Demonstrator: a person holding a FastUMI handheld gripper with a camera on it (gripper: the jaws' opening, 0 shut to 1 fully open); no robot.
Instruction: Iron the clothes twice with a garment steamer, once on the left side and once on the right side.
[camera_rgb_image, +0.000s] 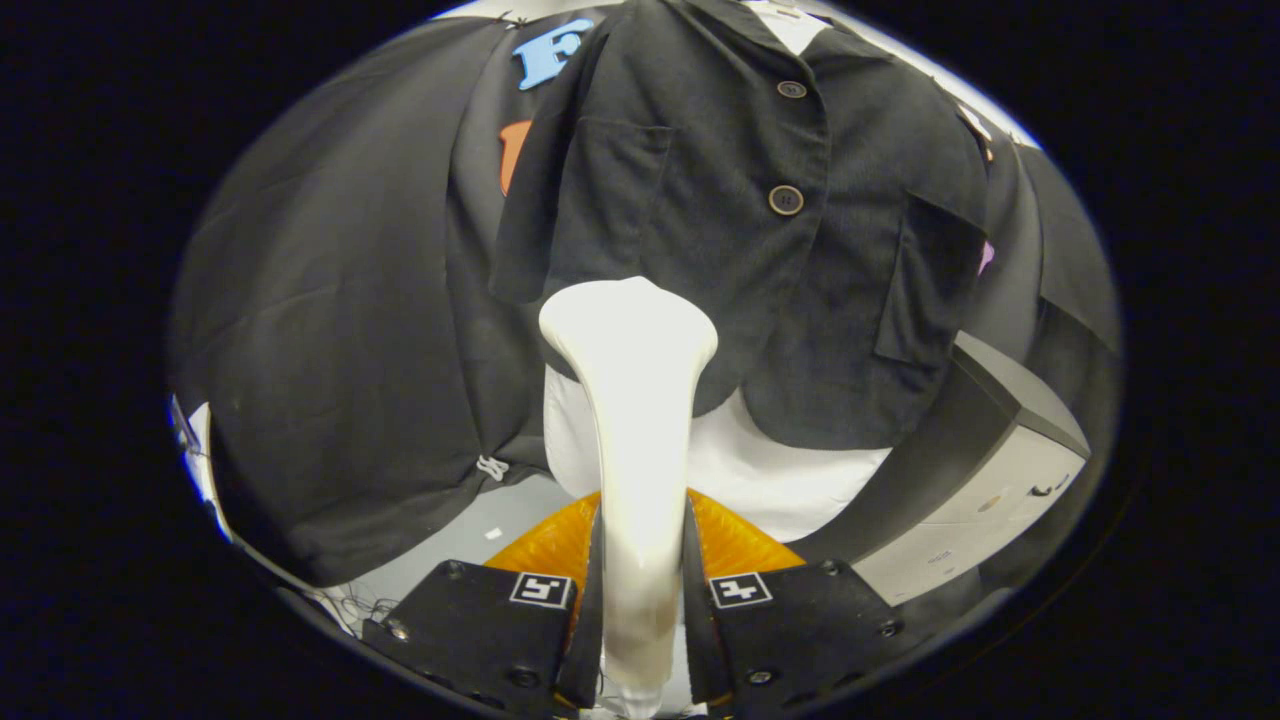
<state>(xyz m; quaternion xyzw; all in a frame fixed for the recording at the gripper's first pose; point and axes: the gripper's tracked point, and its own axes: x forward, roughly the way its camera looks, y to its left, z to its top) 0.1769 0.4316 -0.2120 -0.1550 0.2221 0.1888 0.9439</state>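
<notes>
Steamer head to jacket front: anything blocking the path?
Nothing visible. The gripper is shut on the white steamer, whose head sits at the lower hem of the black jacket on its hanger, with nothing in between.

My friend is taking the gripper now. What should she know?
Gripper: shut on the steamer, both fingers pressing its handle, head pointing up and ahead.
Jacket: dark, buttoned, hanging just beyond the steamer head. The head sits over the jacket's lower hem, left of the buttons; whether it touches the cloth cannot be told.
An orange thing lies under the fingers, a white cloth below the hem.
Done: steamer picked up and brought to the jacket. How many passes are finished cannot be told.
Left: finish one left pass and one right pass.
</notes>
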